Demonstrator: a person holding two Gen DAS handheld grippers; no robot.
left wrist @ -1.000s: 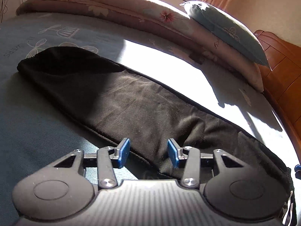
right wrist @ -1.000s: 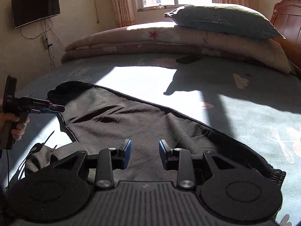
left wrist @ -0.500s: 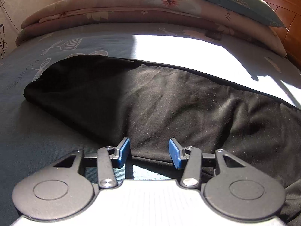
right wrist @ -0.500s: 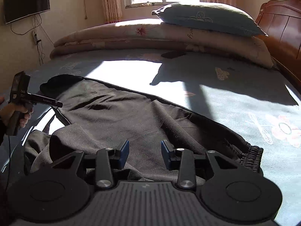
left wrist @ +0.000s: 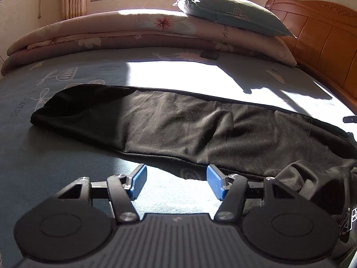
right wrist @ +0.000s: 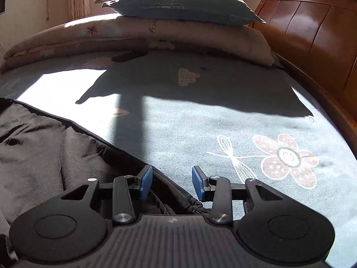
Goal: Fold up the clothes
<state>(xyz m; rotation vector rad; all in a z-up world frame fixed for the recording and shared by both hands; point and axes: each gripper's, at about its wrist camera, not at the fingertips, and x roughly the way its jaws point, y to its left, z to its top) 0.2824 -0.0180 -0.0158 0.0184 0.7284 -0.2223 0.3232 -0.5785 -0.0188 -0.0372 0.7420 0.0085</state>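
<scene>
The long black fabric trousers [left wrist: 178,131] lie flat across the blue patterned bedsheet [left wrist: 67,167]; the left gripper [left wrist: 176,182] hovers spread at their near hem, holding nothing; the right gripper [right wrist: 171,182] stands spread over the gathered waistband [right wrist: 191,205], gripping nothing.

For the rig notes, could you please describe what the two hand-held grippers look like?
The left hand-held gripper and right hand-held gripper look alike: matte black ribbed body, two round black discs at the sides, black linkage arms with silver screws, and two flat blue finger pads. No cables or sleeves are visible.
</scene>
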